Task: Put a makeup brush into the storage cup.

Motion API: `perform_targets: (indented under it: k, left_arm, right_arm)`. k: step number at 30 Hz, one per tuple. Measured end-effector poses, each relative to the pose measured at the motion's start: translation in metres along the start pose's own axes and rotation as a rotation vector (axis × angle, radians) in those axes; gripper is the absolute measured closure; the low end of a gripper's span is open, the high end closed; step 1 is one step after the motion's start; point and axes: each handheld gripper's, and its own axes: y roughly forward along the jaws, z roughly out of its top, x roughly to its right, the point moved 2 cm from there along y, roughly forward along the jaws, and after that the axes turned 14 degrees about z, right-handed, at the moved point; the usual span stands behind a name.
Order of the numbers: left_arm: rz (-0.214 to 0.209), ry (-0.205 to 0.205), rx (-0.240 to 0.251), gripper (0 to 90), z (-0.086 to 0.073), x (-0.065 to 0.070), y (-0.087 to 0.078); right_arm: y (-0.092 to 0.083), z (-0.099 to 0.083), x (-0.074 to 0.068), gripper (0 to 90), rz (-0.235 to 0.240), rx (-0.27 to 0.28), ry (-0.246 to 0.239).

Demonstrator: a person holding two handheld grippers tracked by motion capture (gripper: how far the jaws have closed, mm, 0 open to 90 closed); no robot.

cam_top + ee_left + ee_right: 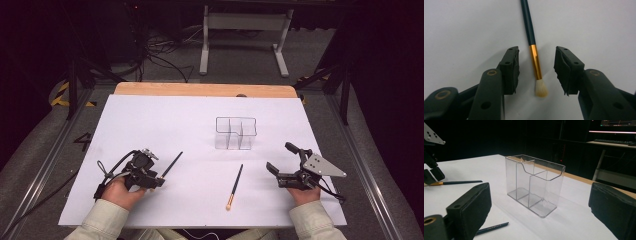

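A dark-handled brush (172, 164) with a gold ferrule and pale bristles lies on the white table sheet. My left gripper (159, 179) is low over its bristle end. In the left gripper view the jaws stand either side of the ferrule (535, 62), clear of it on both sides, so the left gripper (537, 51) is open. A second brush (234, 186) lies near the front middle. My right gripper (278, 156) rests at the right, open and wide, facing the clear plastic organizer (534, 185), with nothing between its jaws (540, 195).
The clear organizer (235, 133) stands upright past the middle of the sheet, with several empty compartments. The white sheet (150, 125) covers a wooden table whose far edge (205, 90) shows. Beyond it are dark floor, cables and a white stand.
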Motion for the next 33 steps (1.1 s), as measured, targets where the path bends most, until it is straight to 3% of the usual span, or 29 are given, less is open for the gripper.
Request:
perform_targets:
  k: [12,19,27,33]
  left_arm:
    - [0.029,-0.002,-0.017,63.1,0.0003,-0.0001,0.0027]
    - [0.083,0.039,-0.033,71.1,0.0006,0.0037,0.0022]
    - [0.101,0.06,-0.048,77.6,0.0001,0.0054,0.0015]
    - [0.082,0.052,-0.051,82.4,-0.0005,0.0024,0.0018]
  right_arm:
    - [0.0006,-0.0007,0.0,5.0,0.0,-0.01,0.003]
    - [0.0009,-0.0012,0.0004,5.5,0.0,-0.019,0.003]
    - [0.0013,-0.0016,0.0006,5.5,-0.002,-0.025,0.003]
    - [0.0011,-0.0013,0.0008,5.5,-0.002,-0.021,0.004]
